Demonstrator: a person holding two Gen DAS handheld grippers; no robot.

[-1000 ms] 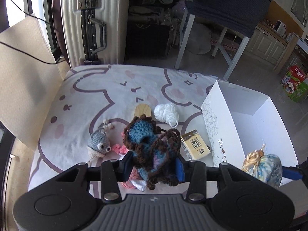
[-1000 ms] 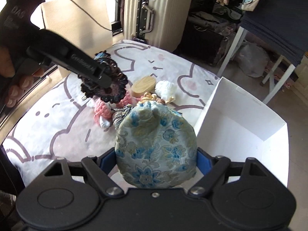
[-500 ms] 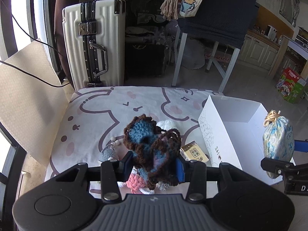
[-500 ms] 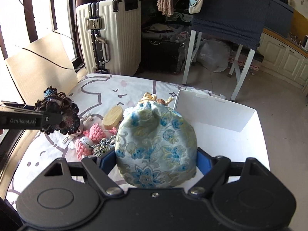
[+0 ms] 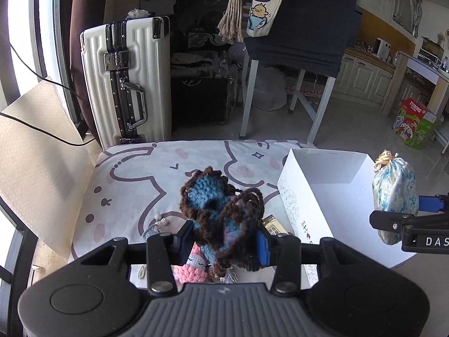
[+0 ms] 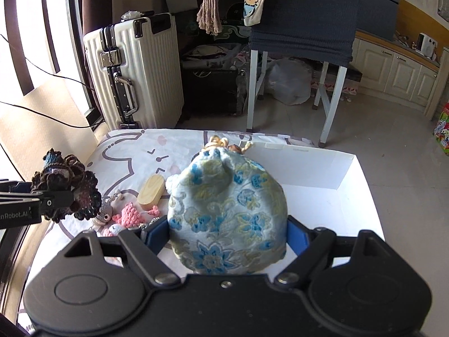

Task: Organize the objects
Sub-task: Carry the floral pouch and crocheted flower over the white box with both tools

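My left gripper (image 5: 224,240) is shut on a brown-and-blue crocheted piece (image 5: 221,213), held above the patterned table cover (image 5: 146,185). The same crocheted piece (image 6: 66,193) shows at the left of the right wrist view. My right gripper (image 6: 228,236) is shut on a pale blue floral drawstring pouch (image 6: 227,213), which hangs over the near side of the open white box (image 6: 322,196). From the left wrist view the pouch (image 5: 394,196) sits at the right, past the white box (image 5: 317,185).
On the cover lie a wooden oval block (image 6: 151,189), a pink crocheted toy (image 6: 132,214), a grey crocheted toy (image 6: 105,213) and a small yellow packet (image 5: 273,226). A white suitcase (image 5: 126,84) and a chair with a dark cloth (image 5: 297,28) stand beyond the table.
Both grippers have risen with their loads. The right wrist has rolled, so the pouch and room now stand level; the pouch has moved over the box side.
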